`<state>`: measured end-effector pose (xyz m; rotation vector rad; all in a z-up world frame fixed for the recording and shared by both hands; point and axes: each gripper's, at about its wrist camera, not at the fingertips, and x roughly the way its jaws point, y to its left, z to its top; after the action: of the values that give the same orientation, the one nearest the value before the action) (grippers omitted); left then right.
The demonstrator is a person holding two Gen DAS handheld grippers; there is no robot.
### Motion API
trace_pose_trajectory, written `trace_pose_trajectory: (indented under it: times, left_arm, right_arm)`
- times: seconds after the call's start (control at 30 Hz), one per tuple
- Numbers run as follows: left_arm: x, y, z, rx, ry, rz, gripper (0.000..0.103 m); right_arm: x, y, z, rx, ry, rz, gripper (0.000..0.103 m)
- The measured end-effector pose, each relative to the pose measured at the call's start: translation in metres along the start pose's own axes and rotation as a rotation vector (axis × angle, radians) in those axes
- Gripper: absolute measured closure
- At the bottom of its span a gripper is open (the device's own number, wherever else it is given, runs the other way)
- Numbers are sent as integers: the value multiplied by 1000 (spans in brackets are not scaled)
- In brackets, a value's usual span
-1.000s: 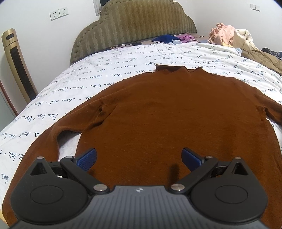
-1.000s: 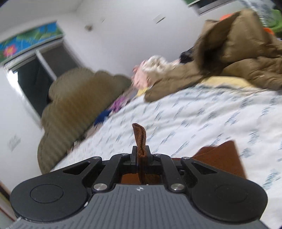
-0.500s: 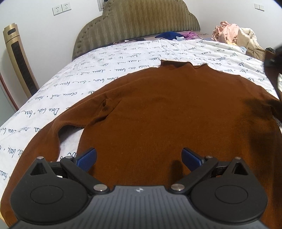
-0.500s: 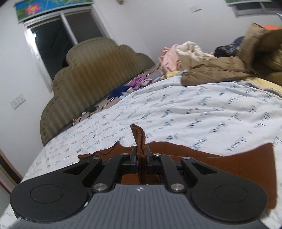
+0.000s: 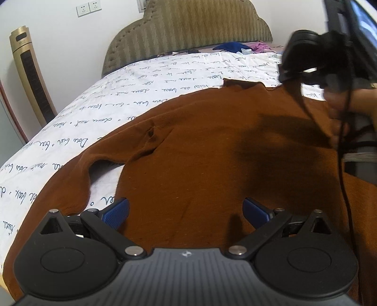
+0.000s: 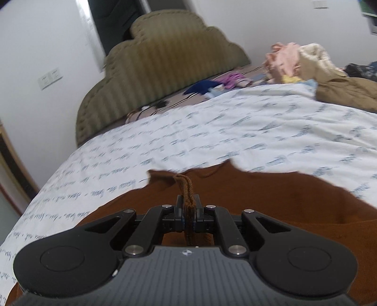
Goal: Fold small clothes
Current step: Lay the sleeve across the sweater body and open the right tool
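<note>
Left gripper (image 5: pixel 186 213) is seen released, its blue pads (image 5: pixel 116 211) set wide apart just above the near hem of the sweater (image 5: pixel 200 150), with nothing caught between them. Right gripper (image 6: pixel 188 213) is seen clenched on a narrow fold of the brown knit, a strip of which is pinched between the jaws and pokes up past the fingertips. In the left view the right gripper (image 5: pixel 306 58) is found raised at the far right over the sweater's shoulder, with a band of cloth drawn up from the garment to it, and a dark shadow is cast on the knit beneath. Part of a hand (image 5: pixel 341 101) and some cables are glimpsed at that edge, blurred.

The sweater is spread flat on the bed (image 5: pixel 141 98), front down or up cannot be told, with its collar (image 5: pixel 245 83) turned toward the headboard (image 5: pixel 188 30). Its left sleeve (image 5: pixel 70 179) is laid out along the near left, bent at the armpit so that a patch of sheet is enclosed. The sheet is printed with lines of script.

Farther off, loose clothes (image 6: pixel 306 61) are piled at the far right of the bed, and a blue garment (image 6: pixel 202 86) is left by the headboard. A tall fan (image 5: pixel 30 75) and wall sockets (image 5: pixel 89 7) are placed at the far left.
</note>
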<state>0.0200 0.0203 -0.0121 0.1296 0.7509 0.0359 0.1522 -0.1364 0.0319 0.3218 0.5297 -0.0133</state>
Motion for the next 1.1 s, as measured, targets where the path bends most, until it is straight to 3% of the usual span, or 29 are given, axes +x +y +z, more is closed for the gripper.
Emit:
trace_pose_trajectory:
  times: [0.5, 1.1]
  left_arm:
    - [5, 9, -5, -28, 24, 1, 0]
    - [5, 17, -8, -56, 34, 10, 0]
  right_arm:
    - [15, 98, -11, -164, 54, 175, 91]
    - [18, 135, -20, -230, 82, 253, 91]
